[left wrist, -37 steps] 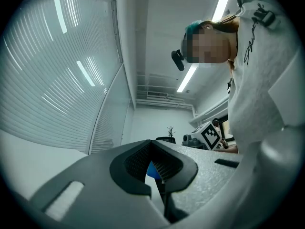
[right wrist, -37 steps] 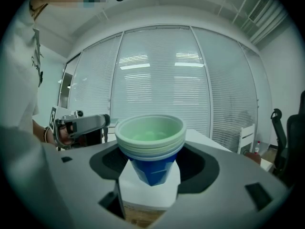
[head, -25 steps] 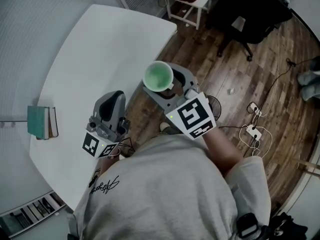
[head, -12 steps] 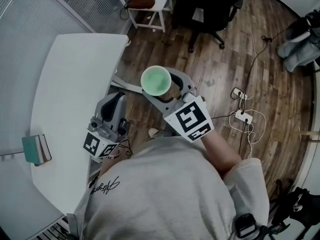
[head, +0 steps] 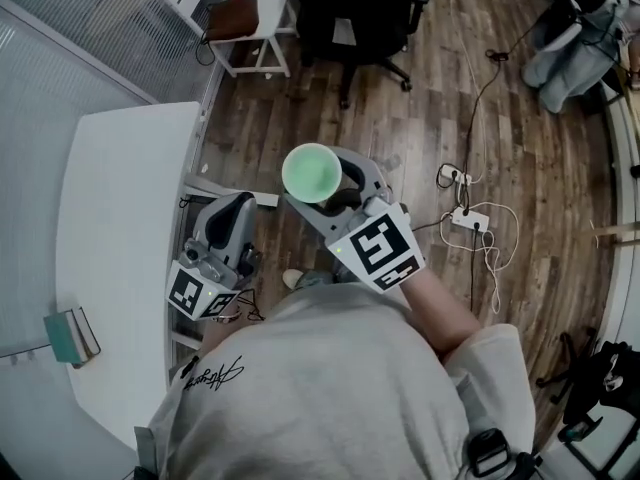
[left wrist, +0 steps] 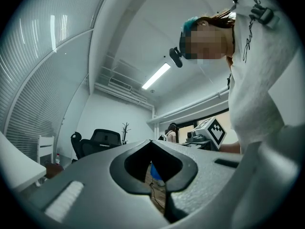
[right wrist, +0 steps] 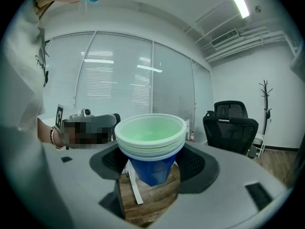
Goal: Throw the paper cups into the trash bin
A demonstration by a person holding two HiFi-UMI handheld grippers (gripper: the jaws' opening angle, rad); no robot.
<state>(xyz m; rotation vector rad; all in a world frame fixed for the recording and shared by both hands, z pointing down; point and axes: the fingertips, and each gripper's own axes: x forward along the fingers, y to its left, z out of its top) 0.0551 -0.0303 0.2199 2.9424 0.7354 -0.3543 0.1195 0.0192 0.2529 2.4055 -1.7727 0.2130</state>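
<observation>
A stack of nested paper cups (head: 312, 172), green inside and blue outside, is held upright over the wooden floor, with my right gripper (head: 334, 182) shut on it. In the right gripper view the cups (right wrist: 150, 143) sit between the two jaws, which press on the blue wall. My left gripper (head: 226, 226) hangs lower left of the cups, beside the table edge, shut and holding nothing. Its jaws meet at the tips in the left gripper view (left wrist: 151, 143). No trash bin shows in any view.
A white table (head: 115, 218) runs down the left with a book (head: 70, 336) near its edge. A black office chair (head: 352, 16) and a white stool (head: 240, 20) stand ahead. A power strip with cables (head: 466, 218) lies on the floor at right.
The view has swung away from the table, which has slid to the left; more floor, the chair and the cables have come into sight. Both grippers keep their hold and pose.
</observation>
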